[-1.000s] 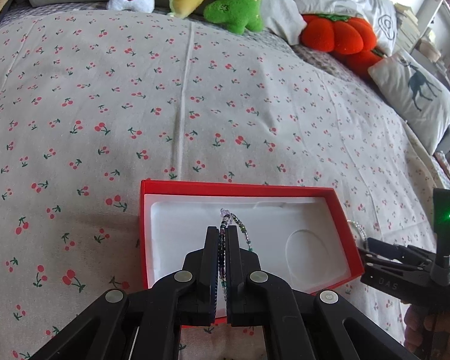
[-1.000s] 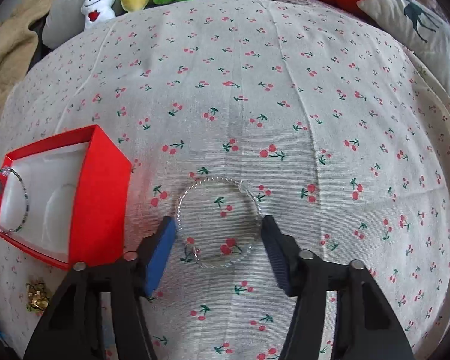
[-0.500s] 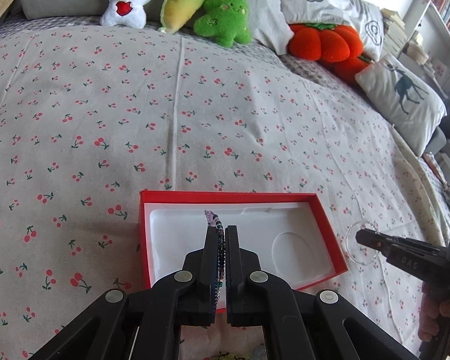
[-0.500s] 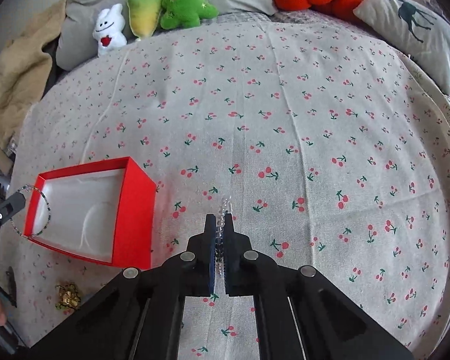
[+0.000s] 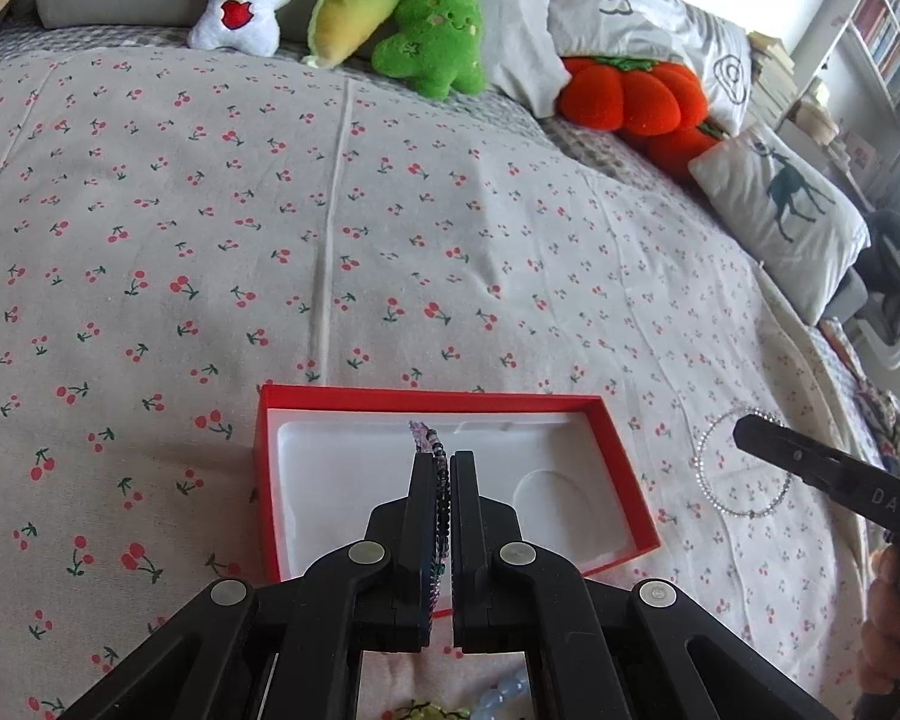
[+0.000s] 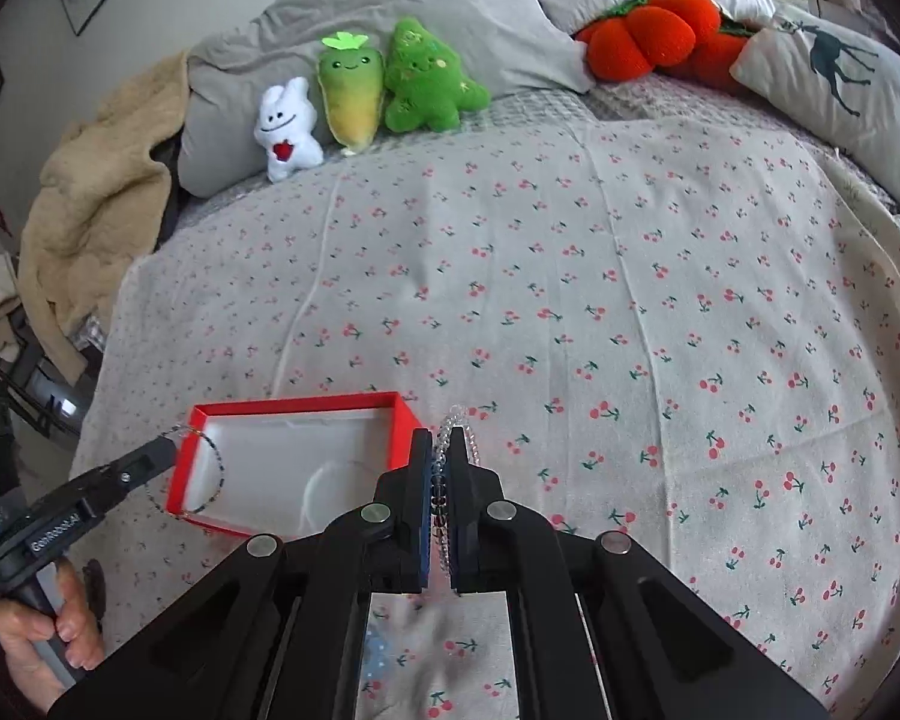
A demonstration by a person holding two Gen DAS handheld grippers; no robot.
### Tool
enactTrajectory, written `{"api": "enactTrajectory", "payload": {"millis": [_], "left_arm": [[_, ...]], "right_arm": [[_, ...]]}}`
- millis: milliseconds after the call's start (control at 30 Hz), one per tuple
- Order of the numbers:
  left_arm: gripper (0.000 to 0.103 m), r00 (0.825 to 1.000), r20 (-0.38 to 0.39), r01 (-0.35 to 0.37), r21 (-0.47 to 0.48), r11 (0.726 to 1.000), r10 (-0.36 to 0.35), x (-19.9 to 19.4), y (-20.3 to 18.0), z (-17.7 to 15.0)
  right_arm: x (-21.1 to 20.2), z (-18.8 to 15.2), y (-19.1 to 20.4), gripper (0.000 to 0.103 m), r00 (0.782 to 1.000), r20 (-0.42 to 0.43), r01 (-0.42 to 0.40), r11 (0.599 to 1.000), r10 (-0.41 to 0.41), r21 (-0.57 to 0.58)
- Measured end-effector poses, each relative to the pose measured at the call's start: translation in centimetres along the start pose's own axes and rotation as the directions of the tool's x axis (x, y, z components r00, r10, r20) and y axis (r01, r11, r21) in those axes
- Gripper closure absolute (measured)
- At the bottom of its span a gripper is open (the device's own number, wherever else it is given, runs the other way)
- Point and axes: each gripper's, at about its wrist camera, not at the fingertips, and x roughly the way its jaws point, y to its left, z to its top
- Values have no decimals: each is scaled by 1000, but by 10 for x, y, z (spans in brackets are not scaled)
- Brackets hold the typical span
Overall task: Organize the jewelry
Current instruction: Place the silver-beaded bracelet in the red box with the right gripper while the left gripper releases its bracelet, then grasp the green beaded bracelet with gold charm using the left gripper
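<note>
- Left gripper [image 5: 441, 480], bottom centre of its view, is clamped on a dark beaded bracelet [image 5: 440, 468], poised over the red box [image 5: 426, 401] for dropping in.
- Right gripper [image 6: 442, 480] is pinched tight on a clear bracelet [image 6: 459, 427], lower centre, just right of the box.

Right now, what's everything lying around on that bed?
Red box: one, white lining, empty, on the bedspread.
Dark bead bracelet: one, pinched in the left tongs, over the box.
Clear bead bracelet: one, pinched in the right tongs, beside the box.
Cherry bedspread: one, pale with red cherries.
Plush toys: three, white, yellow-green, green, at the head.
Orange pumpkin cushions: two, by the pillows.
Deer pillow: one, white, far right.
Beige blanket: one, left edge.
Hands: one on each tool's handle.
</note>
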Motion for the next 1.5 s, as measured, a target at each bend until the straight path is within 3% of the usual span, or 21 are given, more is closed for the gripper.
{"api": "enactTrajectory", "payload": {"millis": [167,367,767,867,933,1233,1333,1500], "left_arm": [[103,998,-12,58,-28,998,-59,6,-2,0],[103,1000,-28,-4,-24,1000,3,17,5,-3],[103,984,-19,-177,78,981,179,33,7,-7],[100,975,-19,-216,119,969,220,33,-1,-10],[87,971,-16,-233,140,962,238,29,-6,-12],[37,959,19,-282,196,939,284,-14,-27,-33],[25,953,4,-297,200,933,303,-25,-30,-43],[12,941,-32,-323,206,924,337,-37,-32,-61]], "right_arm": [[12,0,41,100,990,-22,-142,990,142,-16],[60,-14,69,99,966,-111,-232,972,234,31],[79,-15,47,98,991,-109,-85,996,83,-13],[75,-16,51,89,994,-108,-21,998,14,-63],[68,-16,49,72,995,-96,-7,997,0,-72],[14,-25,48,63,999,-51,-4,995,-1,-101],[-4,-34,49,44,999,-43,17,994,-21,-106],[-22,-53,50,39,995,-75,61,992,-70,-113]]}}
